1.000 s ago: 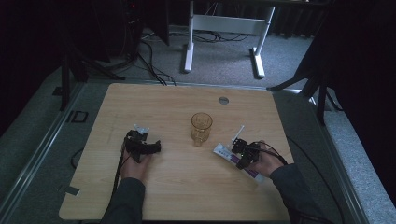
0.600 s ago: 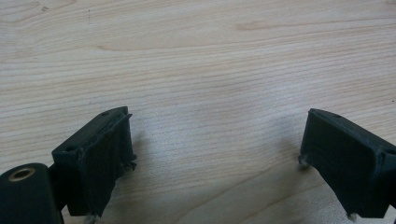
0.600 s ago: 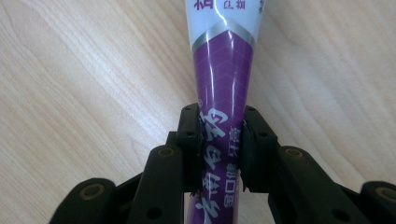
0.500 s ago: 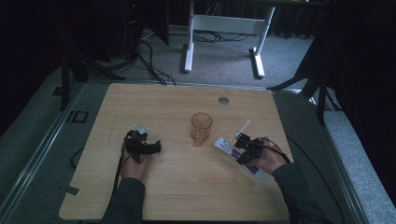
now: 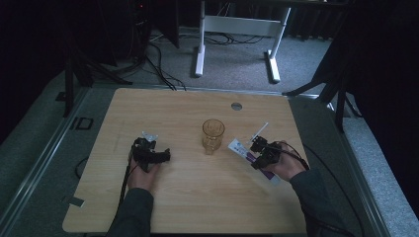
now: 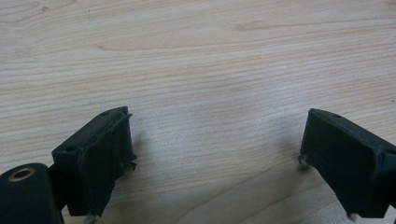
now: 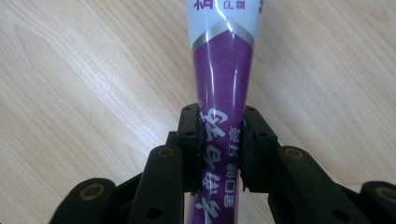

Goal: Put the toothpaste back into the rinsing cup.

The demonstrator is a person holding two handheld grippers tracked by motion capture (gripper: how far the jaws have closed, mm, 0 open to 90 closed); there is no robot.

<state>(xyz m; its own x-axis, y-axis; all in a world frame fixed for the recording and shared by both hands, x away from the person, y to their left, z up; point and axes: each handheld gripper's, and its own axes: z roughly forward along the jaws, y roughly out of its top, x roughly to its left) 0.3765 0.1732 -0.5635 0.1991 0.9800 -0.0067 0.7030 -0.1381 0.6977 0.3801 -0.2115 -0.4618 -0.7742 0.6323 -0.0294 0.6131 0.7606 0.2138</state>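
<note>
A: What has the right claw [image 7: 219, 144] got?

B: It is clenched on a purple-and-white tube [image 7: 222, 79], gripping the flat purple tail, so the white cap end points away from the hand. In the high view the tube [image 5: 242, 148] sits just right of the amber glass [image 5: 213, 135], angled toward it.

A: Why hold it by the tail?

B: My guess: the narrow crimped end fits between the jaws, and the cap end stays free to aim.

A: And the left claw [image 6: 215, 158]?

B: Released, jaws wide apart over bare wood, nothing between them. It rests on the surface [image 5: 173, 207] well left of the glass.

A: Room to move?

B: Plenty. A thin white stick [image 5: 259, 131] lies just beyond the right claw; the surface's right edge is near that hand.
</note>
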